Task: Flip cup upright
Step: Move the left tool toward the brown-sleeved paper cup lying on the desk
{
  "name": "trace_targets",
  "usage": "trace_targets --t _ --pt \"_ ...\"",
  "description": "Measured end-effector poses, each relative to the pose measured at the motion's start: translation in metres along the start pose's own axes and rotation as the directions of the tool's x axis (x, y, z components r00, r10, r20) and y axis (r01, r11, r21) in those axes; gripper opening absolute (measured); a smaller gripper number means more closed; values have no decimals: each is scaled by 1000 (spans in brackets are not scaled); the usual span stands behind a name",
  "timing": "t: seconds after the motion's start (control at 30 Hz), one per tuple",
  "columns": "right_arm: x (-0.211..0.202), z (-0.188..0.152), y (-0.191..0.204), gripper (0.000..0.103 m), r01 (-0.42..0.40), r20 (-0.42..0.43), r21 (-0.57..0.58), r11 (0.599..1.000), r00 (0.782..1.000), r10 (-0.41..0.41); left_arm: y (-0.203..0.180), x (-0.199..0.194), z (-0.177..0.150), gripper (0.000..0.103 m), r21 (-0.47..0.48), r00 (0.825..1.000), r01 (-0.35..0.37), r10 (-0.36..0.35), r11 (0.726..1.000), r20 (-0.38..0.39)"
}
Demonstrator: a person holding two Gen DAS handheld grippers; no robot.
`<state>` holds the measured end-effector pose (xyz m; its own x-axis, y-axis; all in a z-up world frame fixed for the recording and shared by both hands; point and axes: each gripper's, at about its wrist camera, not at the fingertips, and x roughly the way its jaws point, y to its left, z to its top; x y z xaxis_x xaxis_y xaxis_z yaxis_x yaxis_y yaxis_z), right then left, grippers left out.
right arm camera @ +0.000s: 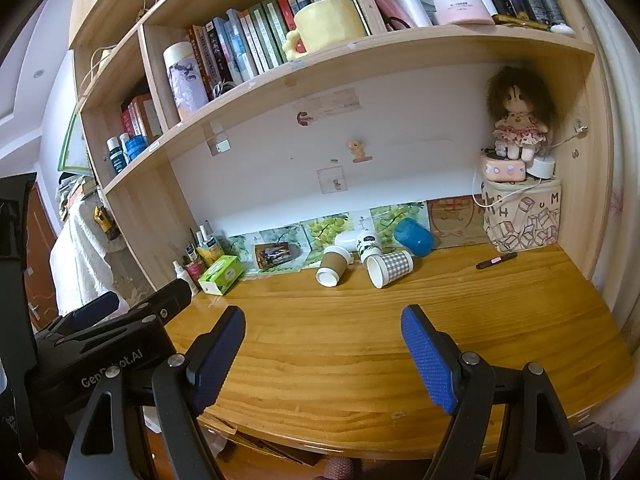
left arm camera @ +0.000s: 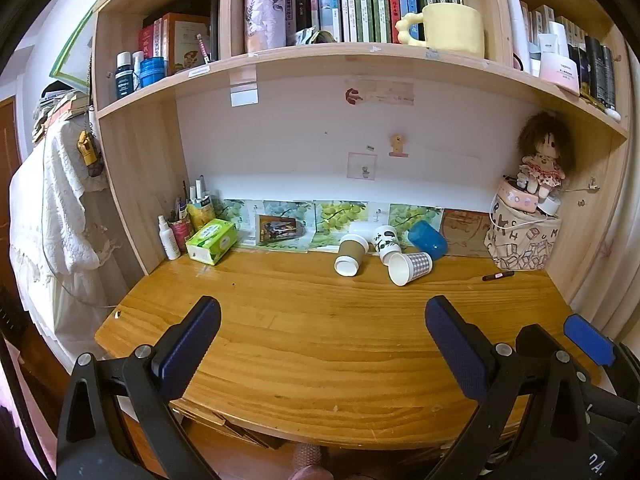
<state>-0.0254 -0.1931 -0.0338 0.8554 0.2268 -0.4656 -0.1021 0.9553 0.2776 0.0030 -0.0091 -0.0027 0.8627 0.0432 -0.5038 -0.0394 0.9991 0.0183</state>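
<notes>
Several cups lie on their sides at the back of the wooden desk [left arm camera: 304, 344]: a brown-sleeved paper cup [left arm camera: 351, 255] [right arm camera: 333, 266], a grey checked paper cup [left arm camera: 410, 267] [right arm camera: 389, 267], a white cup with black markings [left arm camera: 386, 242] [right arm camera: 366, 245] and a blue plastic cup [left arm camera: 427, 239] [right arm camera: 414, 236]. My left gripper [left arm camera: 322, 344] is open and empty above the desk's front edge, far from the cups. My right gripper [right arm camera: 324, 354] is open and empty, also near the front edge. A blue pad of the right gripper shows at the right of the left wrist view [left arm camera: 588, 338].
A green tissue box [left arm camera: 212, 241], bottles and a pen pot stand at the back left. A dark marker [left arm camera: 498, 276] lies at the right. A patterned bag [left arm camera: 522, 242] with a doll on top fills the back right corner. Shelves with books and a yellow mug [left arm camera: 452, 28] hang overhead.
</notes>
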Motion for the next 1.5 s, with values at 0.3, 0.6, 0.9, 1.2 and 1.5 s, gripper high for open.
trace_targets --t 0.3,0.6,0.9,1.2,1.5 --pt "19 8 -6 81 29 -8 2 1000 1000 -29 -4 27 10 102 7 1000 23 -23 1000 -20" --pt "61 26 -11 81 62 -42 3 998 997 -62 -2 78 31 101 -9 995 65 -66 998 -68" --pt "116 53 1 81 91 -99 -8 996 991 -91 10 133 69 101 -23 986 118 -120 993 -118" --pt "176 70 8 81 99 -187 14 995 978 -95 26 193 92 101 5 967 153 -149 988 -208" --pt "246 52 -6 81 158 -434 89 983 895 -105 30 277 94 101 -1 883 212 -192 977 -428"
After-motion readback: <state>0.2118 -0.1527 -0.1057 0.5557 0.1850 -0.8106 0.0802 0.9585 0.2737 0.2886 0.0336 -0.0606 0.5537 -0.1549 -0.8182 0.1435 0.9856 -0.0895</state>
